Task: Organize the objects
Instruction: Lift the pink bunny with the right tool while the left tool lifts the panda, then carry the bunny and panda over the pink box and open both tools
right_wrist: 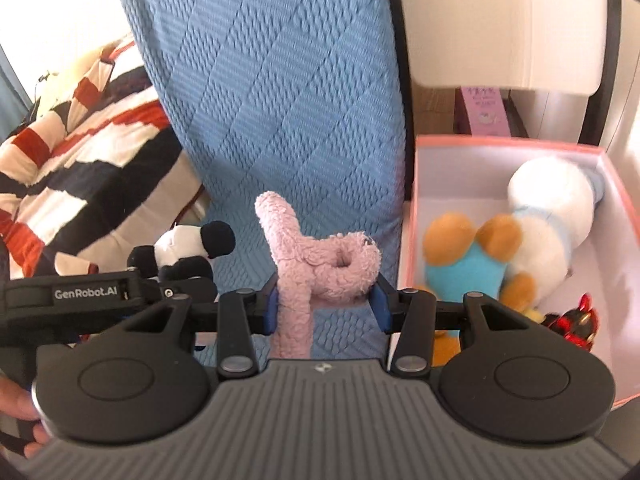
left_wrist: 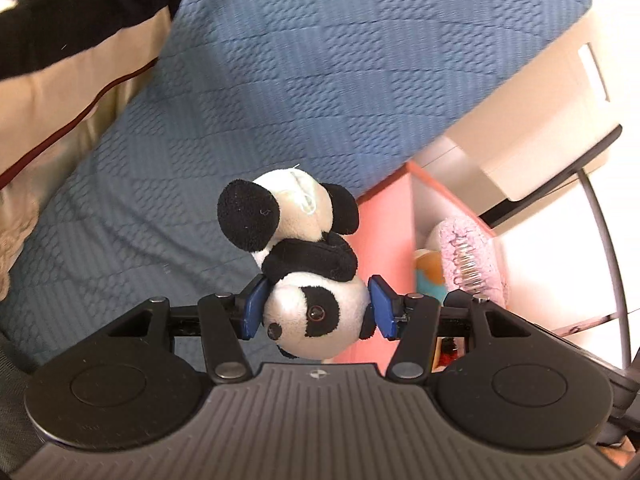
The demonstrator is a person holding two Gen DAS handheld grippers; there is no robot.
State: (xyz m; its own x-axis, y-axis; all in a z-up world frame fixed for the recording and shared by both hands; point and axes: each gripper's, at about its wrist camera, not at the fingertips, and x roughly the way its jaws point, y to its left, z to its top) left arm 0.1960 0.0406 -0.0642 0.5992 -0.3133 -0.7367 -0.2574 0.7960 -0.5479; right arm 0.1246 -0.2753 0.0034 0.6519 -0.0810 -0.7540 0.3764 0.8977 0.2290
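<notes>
Where the quilted blue fabric bedspread [left_wrist: 304,80] with its diamond-stitched weave fills the background, the left gripper [left_wrist: 316,308] pinches a small black-and-white plush panda [left_wrist: 304,264] by its round head, blue pads pressed against both cheeks at a middling spread; the panda's body hangs out past the fingers with one fuzzy black limb upward. The right gripper [right_wrist: 326,304] clamps a shaggy pale-pink plush toy [right_wrist: 316,264], long-limbed with a looped part, its pads narrower and squeezing the pile from both sides. Just beside the bed stands one pink-rimmed cardboard box [right_wrist: 508,142] with pale inner walls. Inside it lie a fluffy white, orange and turquoise stuffed animal [right_wrist: 516,236] and a small glossy red-and-black figure [right_wrist: 576,320]. A striped red, black and cream knit blanket [right_wrist: 76,160] lies crumpled on the bed's other side.
</notes>
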